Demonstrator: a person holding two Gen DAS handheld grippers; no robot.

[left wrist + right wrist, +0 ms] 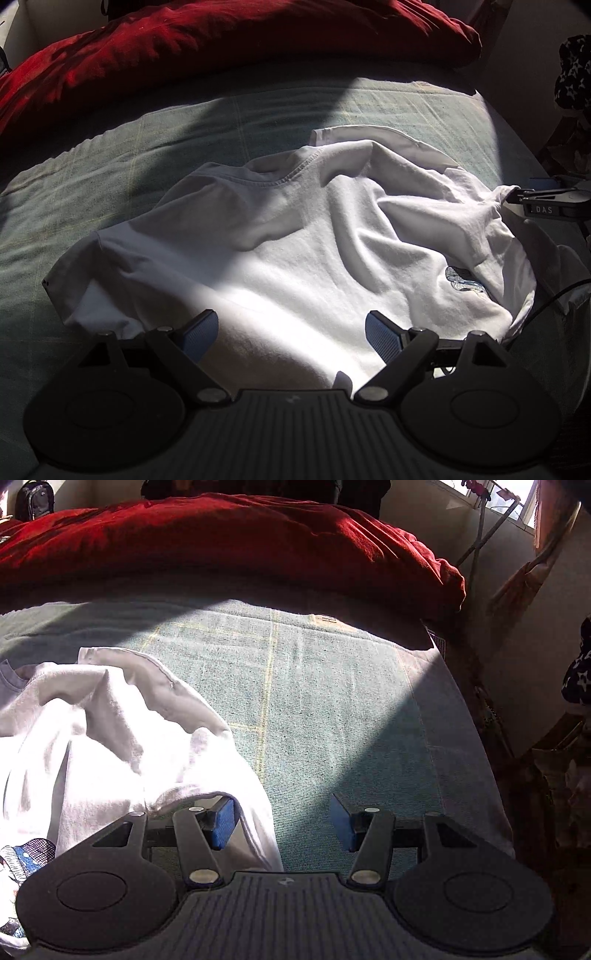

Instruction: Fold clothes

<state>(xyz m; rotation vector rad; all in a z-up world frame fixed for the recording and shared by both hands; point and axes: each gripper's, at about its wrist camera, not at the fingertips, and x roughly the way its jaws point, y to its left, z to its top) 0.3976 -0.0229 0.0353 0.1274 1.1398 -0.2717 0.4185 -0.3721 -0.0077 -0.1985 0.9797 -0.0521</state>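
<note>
White T-shirt [295, 236] on green bedsheet [314, 701], rumpled, right side bunched, collar far. Left gripper [291, 332] over near hem, jaws spread, pinching nothing. Right gripper [282, 819] at shirt's right edge, jaws spread, cloth draped between. Red duvet [221, 40] far. Risk: single-layer pinch drags bunched fabric, skews fold.

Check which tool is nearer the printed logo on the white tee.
Right. The right tool sits open at the shirt edge right beside the logo; the left tool hovers open over the shirt's middle, farther off.
</note>
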